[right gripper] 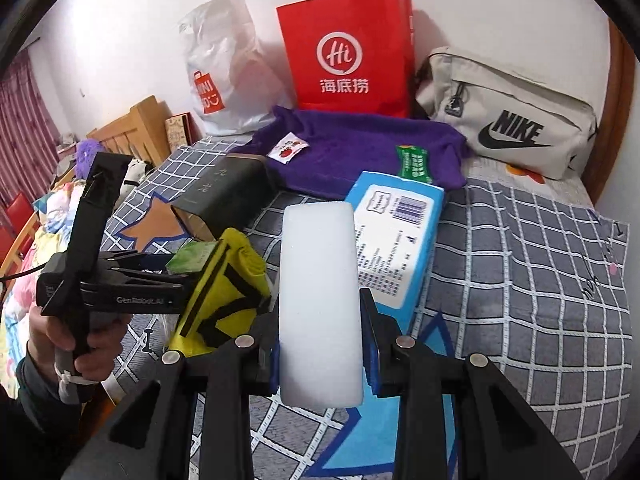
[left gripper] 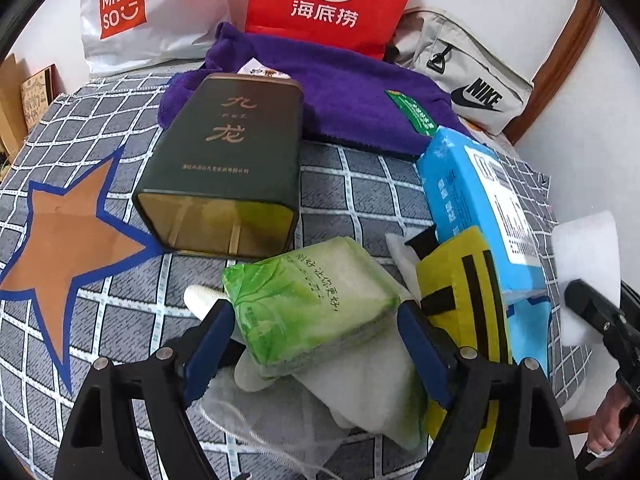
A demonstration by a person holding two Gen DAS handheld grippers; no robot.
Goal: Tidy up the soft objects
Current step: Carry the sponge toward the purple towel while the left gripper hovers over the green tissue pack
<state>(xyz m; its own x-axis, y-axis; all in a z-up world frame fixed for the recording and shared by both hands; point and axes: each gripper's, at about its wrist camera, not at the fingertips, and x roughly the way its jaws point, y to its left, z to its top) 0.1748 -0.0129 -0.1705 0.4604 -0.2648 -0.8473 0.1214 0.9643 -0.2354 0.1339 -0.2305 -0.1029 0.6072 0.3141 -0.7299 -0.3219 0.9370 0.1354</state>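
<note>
Foam block (right gripper: 319, 304) stands upright, long axis vertical, clamped by right gripper (right gripper: 320, 356); left gripper (left gripper: 316, 344) grasps tissue pack (left gripper: 308, 300).

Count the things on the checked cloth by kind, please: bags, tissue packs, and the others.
Bags at the wall: 3 (white Miniso bag, red paper bag, beige Nike bag)
Tissue packs: 2 (green pack, blue pack)
Towels: 1 (purple towel)
Tins: 1 (dark tin)
Foam blocks: 1 (white foam block)
Yellow pouches: 1 (yellow pouch)
Total: 9
</note>
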